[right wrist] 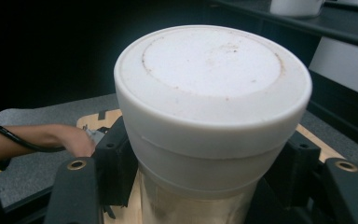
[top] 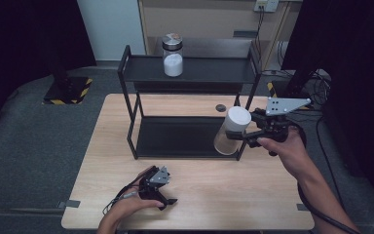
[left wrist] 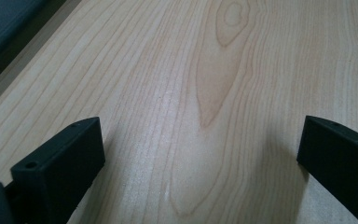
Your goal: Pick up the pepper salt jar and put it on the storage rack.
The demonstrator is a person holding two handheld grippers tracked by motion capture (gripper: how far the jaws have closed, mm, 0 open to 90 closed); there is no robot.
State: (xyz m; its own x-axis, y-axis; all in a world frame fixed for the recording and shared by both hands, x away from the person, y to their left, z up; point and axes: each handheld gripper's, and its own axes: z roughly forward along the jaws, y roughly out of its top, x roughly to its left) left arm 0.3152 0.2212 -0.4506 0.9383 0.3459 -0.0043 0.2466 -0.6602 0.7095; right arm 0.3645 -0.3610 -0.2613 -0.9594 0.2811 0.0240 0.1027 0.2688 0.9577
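A clear jar with a white lid [top: 232, 129] hangs in the air at the right end of the black two-tier shelf [top: 190, 73], tilted a little. My right gripper [top: 241, 135] is shut on the jar just below the lid. In the right gripper view the white lid [right wrist: 213, 79] is close up, with a black jaw on each side of the jar [right wrist: 196, 205]. A second jar [top: 172, 55], with white powder and a metal lid, stands on the top shelf. My left gripper [top: 168, 201] rests low over the table's front edge, and its two fingers [left wrist: 70, 163] stand wide open over bare wood.
The wooden table [top: 195, 195] carries the shelf at its back half. A small dark round grommet [top: 220, 107] sits in the tabletop behind the shelf. Cables [top: 316, 83] lie on the grey floor at the right. A striped black-and-yellow base [top: 68, 90] stands at the back left.
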